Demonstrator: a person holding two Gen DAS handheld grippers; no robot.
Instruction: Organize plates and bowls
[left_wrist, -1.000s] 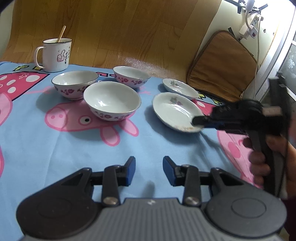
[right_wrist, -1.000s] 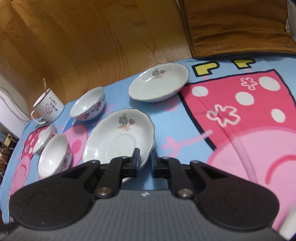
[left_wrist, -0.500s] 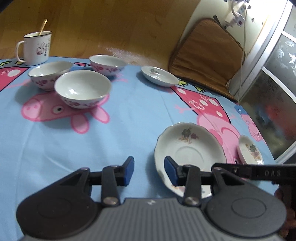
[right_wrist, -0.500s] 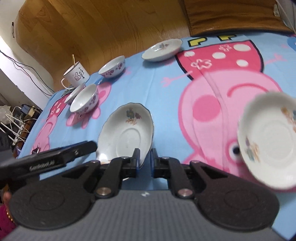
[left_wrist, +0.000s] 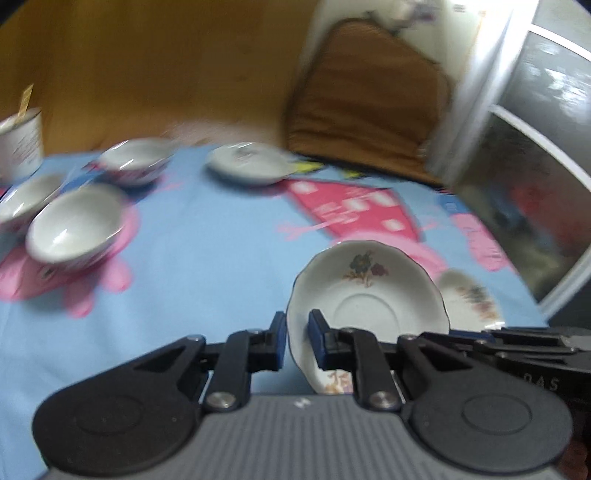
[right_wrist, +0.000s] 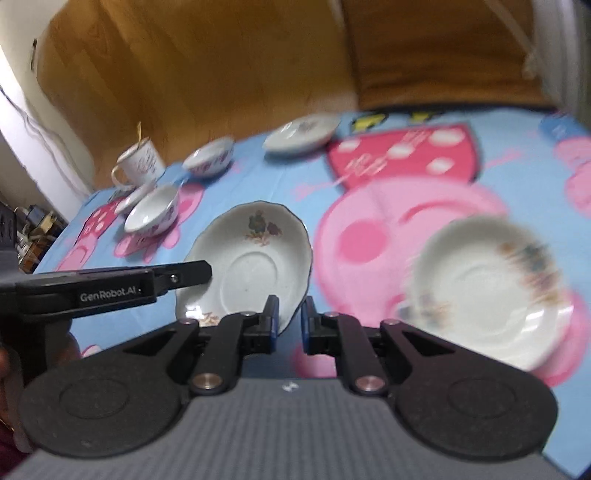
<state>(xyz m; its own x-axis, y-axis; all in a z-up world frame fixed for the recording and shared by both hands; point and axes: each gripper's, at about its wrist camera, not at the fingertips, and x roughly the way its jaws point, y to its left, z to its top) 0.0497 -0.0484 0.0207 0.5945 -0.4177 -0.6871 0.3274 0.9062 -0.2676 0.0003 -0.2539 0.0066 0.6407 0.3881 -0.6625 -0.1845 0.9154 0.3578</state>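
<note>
A white scalloped plate (left_wrist: 369, 295) (right_wrist: 255, 254) with a flower print is held tilted above the blue cartoon cloth (left_wrist: 203, 258). My right gripper (right_wrist: 290, 314) is shut on its near rim; in the left wrist view it reaches in from the right (left_wrist: 480, 334). The jaws of my left gripper (left_wrist: 295, 332) are closing, with the plate's left rim pinched between them; the right wrist view shows its tip (right_wrist: 205, 271) at that edge. A second plate (right_wrist: 487, 291) (left_wrist: 469, 299) lies on the cloth just right of the held one.
Three white bowls (left_wrist: 74, 225) (left_wrist: 136, 162) (left_wrist: 26, 195) sit at the far left, with a mug (right_wrist: 140, 166) holding a stick behind them. A third plate (left_wrist: 247, 166) lies at the far edge. A brown cushion (left_wrist: 362, 110) leans beyond the table.
The right gripper carried the plate away from the bowls to beside the near-right plate. The left gripper swung right, came up to the plate's left rim and narrowed its jaws onto it.
</note>
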